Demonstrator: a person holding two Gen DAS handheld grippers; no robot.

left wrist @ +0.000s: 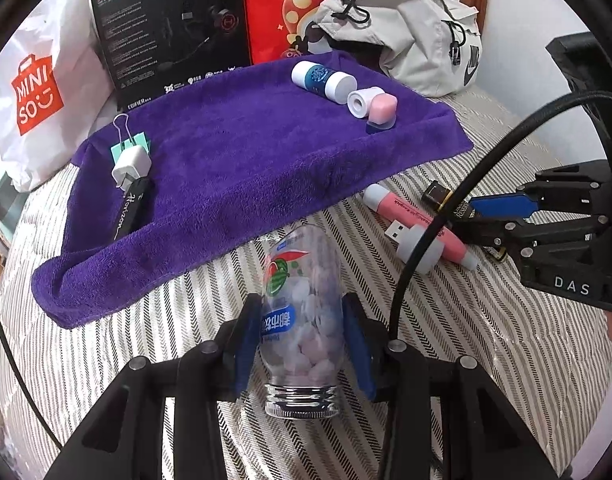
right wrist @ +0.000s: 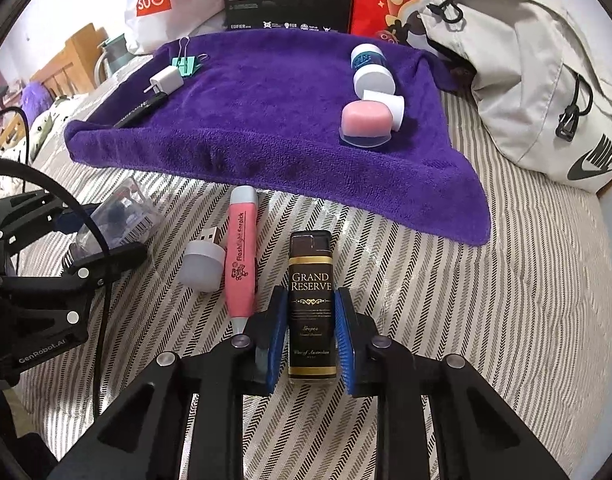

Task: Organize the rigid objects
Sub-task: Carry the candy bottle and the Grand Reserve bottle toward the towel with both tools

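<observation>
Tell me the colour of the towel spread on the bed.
The towel is deep purple, a plain fluffy pile with no pattern; the right wrist view shows it best.

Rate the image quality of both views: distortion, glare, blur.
Left wrist: strong fisheye bending with dark corners; soft, even light; the towel is sharp, while glare whitens the neck of the clear bottle in the left gripper. Right wrist: same curvature; the label on the dark bottle in the right gripper reads sharply; the edges smear.
</observation>
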